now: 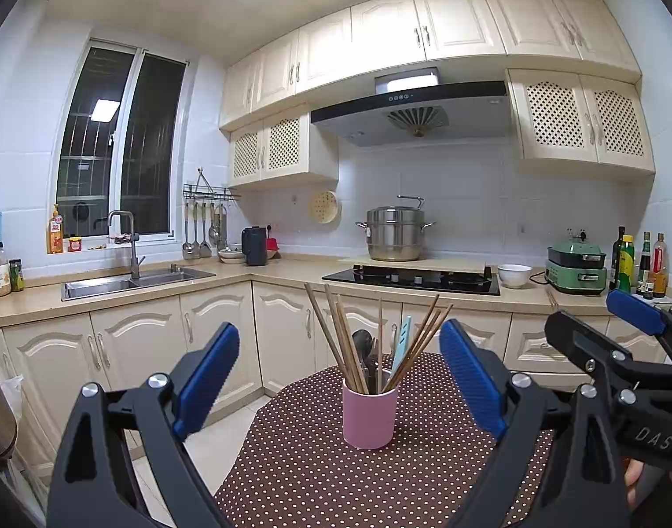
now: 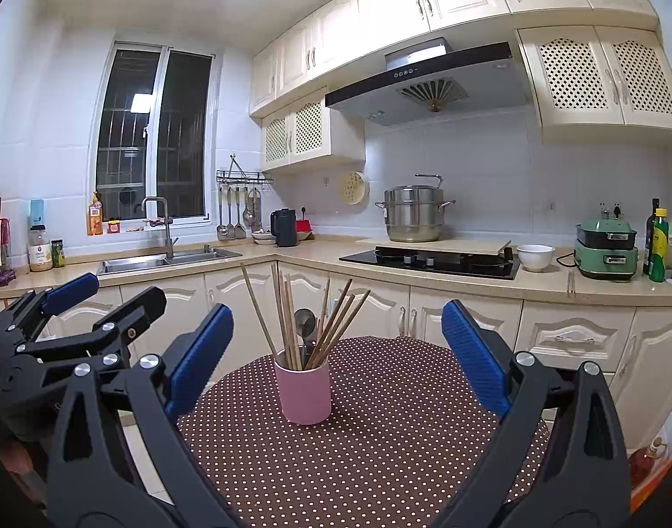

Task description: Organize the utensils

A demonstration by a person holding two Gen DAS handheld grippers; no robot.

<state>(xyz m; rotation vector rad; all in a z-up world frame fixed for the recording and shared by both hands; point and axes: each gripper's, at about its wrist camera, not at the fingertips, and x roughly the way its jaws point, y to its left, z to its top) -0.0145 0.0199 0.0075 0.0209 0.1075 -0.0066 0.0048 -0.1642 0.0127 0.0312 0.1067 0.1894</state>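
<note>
A pink cup [image 1: 370, 413] stands upright on a round table with a brown dotted cloth [image 1: 300, 471]. It holds several wooden chopsticks [image 1: 336, 343], a dark spoon [image 1: 362, 343] and a light blue utensil [image 1: 402, 343]. My left gripper [image 1: 340, 383] is open and empty, its jaws wide on either side of the cup, short of it. My right gripper [image 2: 338, 361] is open and empty, facing the same cup [image 2: 303, 391] and chopsticks [image 2: 287, 321]. The right gripper also shows in the left wrist view [image 1: 600, 330], and the left gripper in the right wrist view [image 2: 89, 303].
Cream cabinets and a beige counter run behind the table. On it are a sink [image 1: 133, 284], a black hob [image 1: 415, 281] with a steel pot [image 1: 395, 233], a white bowl [image 1: 514, 275], a green cooker [image 1: 575, 268] and bottles [image 1: 639, 264].
</note>
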